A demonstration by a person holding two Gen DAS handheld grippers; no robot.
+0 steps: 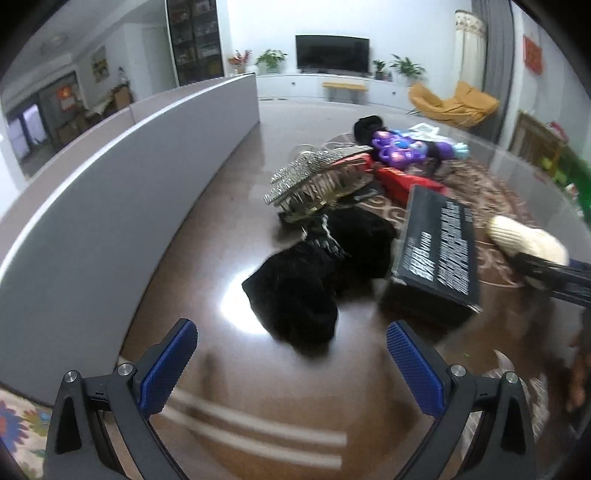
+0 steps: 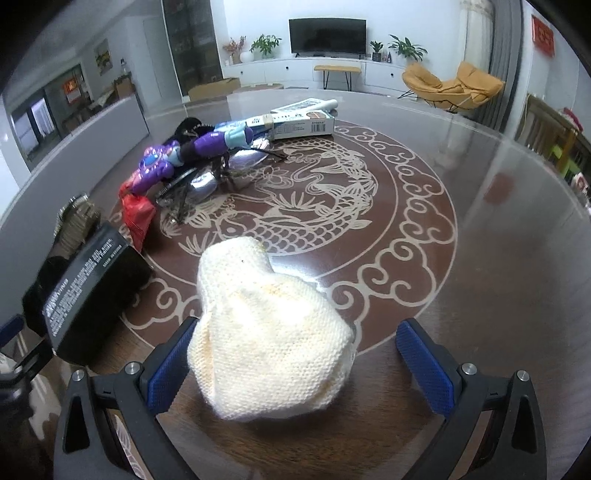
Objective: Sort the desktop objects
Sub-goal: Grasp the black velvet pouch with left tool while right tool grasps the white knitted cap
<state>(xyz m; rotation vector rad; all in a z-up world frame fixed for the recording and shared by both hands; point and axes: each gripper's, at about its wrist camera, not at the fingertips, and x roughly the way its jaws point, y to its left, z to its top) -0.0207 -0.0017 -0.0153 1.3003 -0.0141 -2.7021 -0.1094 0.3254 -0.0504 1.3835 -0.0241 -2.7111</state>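
White-walled living room: wall television (image 2: 327, 36), yellow armchair (image 2: 452, 88), potted plants (image 2: 264, 45).

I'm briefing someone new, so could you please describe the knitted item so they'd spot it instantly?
Start at the round table with the fish pattern. On its near edge, right of the black box, lies the cream knitted hat. It is the only pale, soft, woolly thing there.

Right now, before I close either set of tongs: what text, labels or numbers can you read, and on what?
Nothing reads letter for letter.
Black box: rows of white print, too small and blurred.
White carton: a barcode and blue print, too small.
Red package: no legible lettering.
Red wall hanging: marks too blurred.
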